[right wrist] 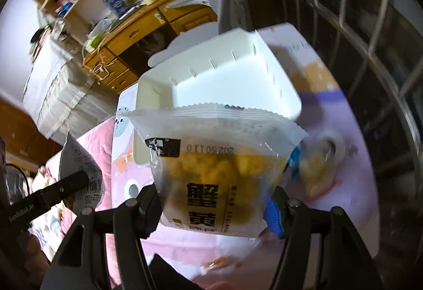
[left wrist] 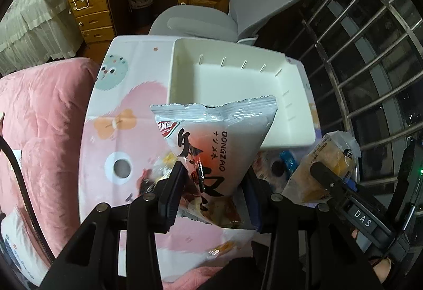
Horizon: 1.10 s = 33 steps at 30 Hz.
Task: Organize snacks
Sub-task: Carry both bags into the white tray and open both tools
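Snack packets: two being carried, one per gripper, both hanging above the table just short of the white bin point(left wrist: 290, 94).
Left gripper point(left wrist: 214, 192): jaws clamping the lower part of the white-and-red packet point(left wrist: 211, 136), narrow grip, top seal pointing at the bin.
Right gripper point(right wrist: 214, 213): jaws pinching the clear packet of yellow pieces point(right wrist: 219, 157) across its width, fairly wide; view is blurring.
Bin: sitting empty at the far end of the patterned table point(left wrist: 119, 110), open side up.
Loose snacks: a few more lying on the table under the grippers.
Step in hand: judging it as transfer into the bin.
Doing it well: bringing each packet fully over the rim before releasing, lowering in, one side each, so neither catches the wall.
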Each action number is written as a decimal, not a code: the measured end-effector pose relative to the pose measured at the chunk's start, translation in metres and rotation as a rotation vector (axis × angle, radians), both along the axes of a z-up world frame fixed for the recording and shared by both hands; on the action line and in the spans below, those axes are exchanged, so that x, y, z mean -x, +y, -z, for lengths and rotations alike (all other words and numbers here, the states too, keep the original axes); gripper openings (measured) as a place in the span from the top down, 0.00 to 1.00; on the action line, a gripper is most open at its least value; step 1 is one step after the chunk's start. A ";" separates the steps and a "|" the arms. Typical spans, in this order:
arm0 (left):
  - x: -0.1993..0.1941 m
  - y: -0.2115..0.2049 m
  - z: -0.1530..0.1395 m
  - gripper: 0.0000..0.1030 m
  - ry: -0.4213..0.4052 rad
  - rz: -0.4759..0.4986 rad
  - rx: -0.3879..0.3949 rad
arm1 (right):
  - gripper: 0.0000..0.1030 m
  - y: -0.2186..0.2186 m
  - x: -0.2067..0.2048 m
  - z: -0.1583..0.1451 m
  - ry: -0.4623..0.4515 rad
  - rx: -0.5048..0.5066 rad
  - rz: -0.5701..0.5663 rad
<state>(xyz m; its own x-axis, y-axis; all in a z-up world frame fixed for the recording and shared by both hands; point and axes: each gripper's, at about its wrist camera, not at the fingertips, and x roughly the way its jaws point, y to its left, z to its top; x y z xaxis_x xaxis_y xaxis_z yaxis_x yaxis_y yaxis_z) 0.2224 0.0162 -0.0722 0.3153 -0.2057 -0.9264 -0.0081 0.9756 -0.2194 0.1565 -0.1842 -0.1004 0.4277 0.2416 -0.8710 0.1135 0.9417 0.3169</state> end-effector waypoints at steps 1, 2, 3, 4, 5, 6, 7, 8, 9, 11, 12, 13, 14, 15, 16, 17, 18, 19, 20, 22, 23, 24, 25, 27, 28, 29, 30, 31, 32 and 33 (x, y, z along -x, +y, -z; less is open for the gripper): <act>-0.005 -0.006 0.000 0.60 -0.010 -0.005 -0.004 | 0.38 -0.004 -0.008 -0.003 -0.016 0.009 -0.020; -0.009 -0.010 0.000 0.60 -0.018 -0.009 -0.009 | 0.38 -0.006 -0.012 -0.004 -0.028 0.016 -0.034; -0.014 -0.014 0.000 0.60 -0.027 -0.015 -0.015 | 0.38 -0.009 -0.019 -0.005 -0.048 0.027 -0.056; -0.018 -0.018 0.001 0.60 -0.033 -0.022 -0.018 | 0.38 -0.012 -0.025 -0.007 -0.060 0.035 -0.072; -0.023 -0.021 0.001 0.60 -0.040 -0.029 -0.014 | 0.37 -0.013 -0.031 -0.006 -0.069 0.040 -0.084; -0.029 -0.023 0.002 0.60 -0.046 -0.035 -0.006 | 0.37 -0.016 -0.040 -0.007 -0.082 0.044 -0.103; -0.033 -0.025 0.003 0.60 -0.050 -0.042 -0.002 | 0.37 -0.018 -0.045 -0.008 -0.093 0.046 -0.118; -0.039 -0.027 0.004 0.60 -0.056 -0.051 -0.002 | 0.37 -0.020 -0.053 -0.008 -0.107 0.048 -0.138; -0.043 -0.029 0.004 0.60 -0.066 -0.057 -0.005 | 0.37 -0.021 -0.059 -0.009 -0.117 0.051 -0.153; -0.051 -0.032 0.005 0.60 -0.089 -0.062 -0.023 | 0.37 -0.022 -0.068 -0.007 -0.130 0.051 -0.175; -0.055 -0.034 0.005 0.60 -0.102 -0.061 -0.030 | 0.37 -0.022 -0.075 -0.005 -0.133 0.050 -0.186; -0.058 -0.035 0.005 0.60 -0.114 -0.058 -0.029 | 0.37 -0.023 -0.079 -0.004 -0.133 0.049 -0.192; -0.061 -0.037 0.006 0.59 -0.124 -0.055 -0.029 | 0.37 -0.023 -0.083 -0.003 -0.133 0.049 -0.198; -0.064 -0.037 0.006 0.59 -0.128 -0.054 -0.029 | 0.37 -0.023 -0.087 -0.001 -0.134 0.050 -0.206; -0.066 -0.037 0.007 0.58 -0.130 -0.052 -0.026 | 0.37 -0.022 -0.088 0.001 -0.137 0.051 -0.214; -0.069 -0.037 0.008 0.57 -0.135 -0.051 -0.022 | 0.36 -0.021 -0.092 0.003 -0.139 0.050 -0.221; -0.068 -0.036 0.008 0.55 -0.137 -0.056 -0.023 | 0.34 -0.022 -0.093 0.006 -0.139 0.046 -0.224; -0.068 -0.035 0.008 0.44 -0.139 -0.065 -0.030 | 0.29 -0.022 -0.095 0.008 -0.135 0.041 -0.225; -0.067 -0.035 0.006 0.33 -0.146 -0.073 -0.036 | 0.21 -0.022 -0.097 0.011 -0.127 0.036 -0.222; -0.063 -0.033 0.003 0.28 -0.166 -0.076 -0.032 | 0.20 -0.020 -0.099 0.013 -0.116 0.040 -0.212; -0.061 -0.033 0.002 0.28 -0.168 -0.074 -0.032 | 0.20 -0.019 -0.099 0.012 -0.130 0.045 -0.217; -0.059 -0.032 0.001 0.27 -0.163 -0.071 -0.036 | 0.20 -0.019 -0.098 0.012 -0.133 0.051 -0.218; -0.057 -0.032 0.001 0.27 -0.158 -0.069 -0.041 | 0.20 -0.018 -0.096 0.010 -0.142 0.050 -0.222; -0.052 -0.031 0.001 0.27 -0.150 -0.065 -0.053 | 0.20 -0.018 -0.093 0.006 -0.152 0.042 -0.227; -0.049 -0.031 0.001 0.27 -0.148 -0.063 -0.057 | 0.20 -0.017 -0.092 0.005 -0.155 0.041 -0.227; -0.044 -0.030 0.001 0.27 -0.147 -0.060 -0.060 | 0.20 -0.017 -0.090 0.003 -0.158 0.042 -0.228; -0.040 -0.029 0.001 0.27 -0.145 -0.057 -0.062 | 0.20 -0.016 -0.086 0.001 -0.164 0.044 -0.229; -0.034 -0.028 0.001 0.27 -0.143 -0.053 -0.064 | 0.20 -0.015 -0.083 0.000 -0.168 0.044 -0.229; -0.029 -0.027 0.000 0.27 -0.143 -0.049 -0.066 | 0.20 -0.015 -0.081 -0.001 -0.170 0.044 -0.228; -0.023 -0.026 -0.001 0.27 -0.143 -0.044 -0.069 | 0.20 -0.015 -0.076 -0.003 -0.175 0.043 -0.223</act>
